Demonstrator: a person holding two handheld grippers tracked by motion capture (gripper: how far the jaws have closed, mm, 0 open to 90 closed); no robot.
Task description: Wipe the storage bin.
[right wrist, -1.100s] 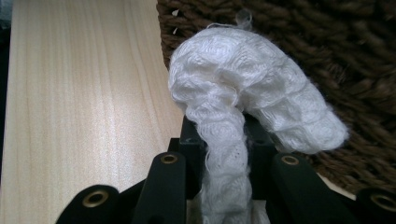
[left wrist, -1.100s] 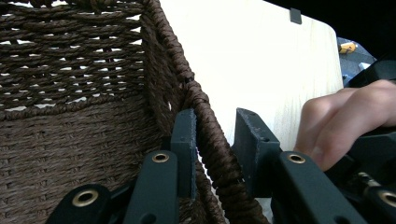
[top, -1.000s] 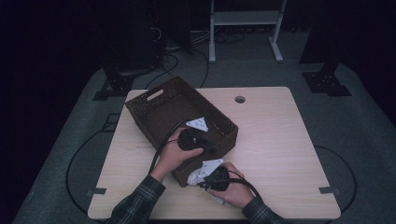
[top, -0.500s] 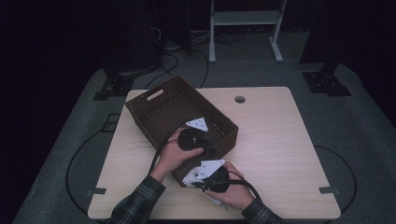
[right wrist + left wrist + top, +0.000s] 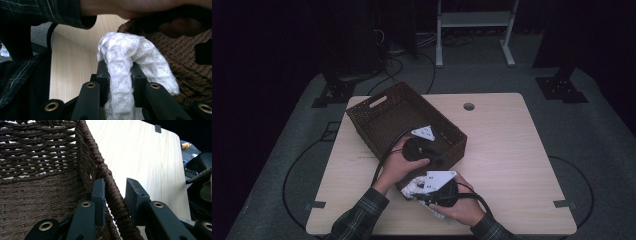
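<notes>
The right gripper (image 5: 119, 82) has its two black jaws pinched tight on a bunched fold of white knitted cloth (image 5: 130, 57), which arches up out of the grip and droops over to the right, against the outside of the basket. From above, that cloth (image 5: 416, 187) shows as a pale crumple on the table just in front of the basket's near corner, partly under the right gripper (image 5: 438, 189) and the hand holding it.

The left gripper (image 5: 115, 200) straddles the woven rim of the brown wicker basket (image 5: 45, 185): one jaw lies flat against the inner face of the rim, the other stands a little off the outer side, so I can't say whether the rim is truly clamped. In the high view the left gripper (image 5: 419, 148) sits at the basket's near edge, the left hand wrapped around it.

The basket (image 5: 382, 117) lies at an angle across the left half of the light wooden table (image 5: 512, 150). A plaid sleeve (image 5: 362, 212) comes in from the bottom edge.
</notes>
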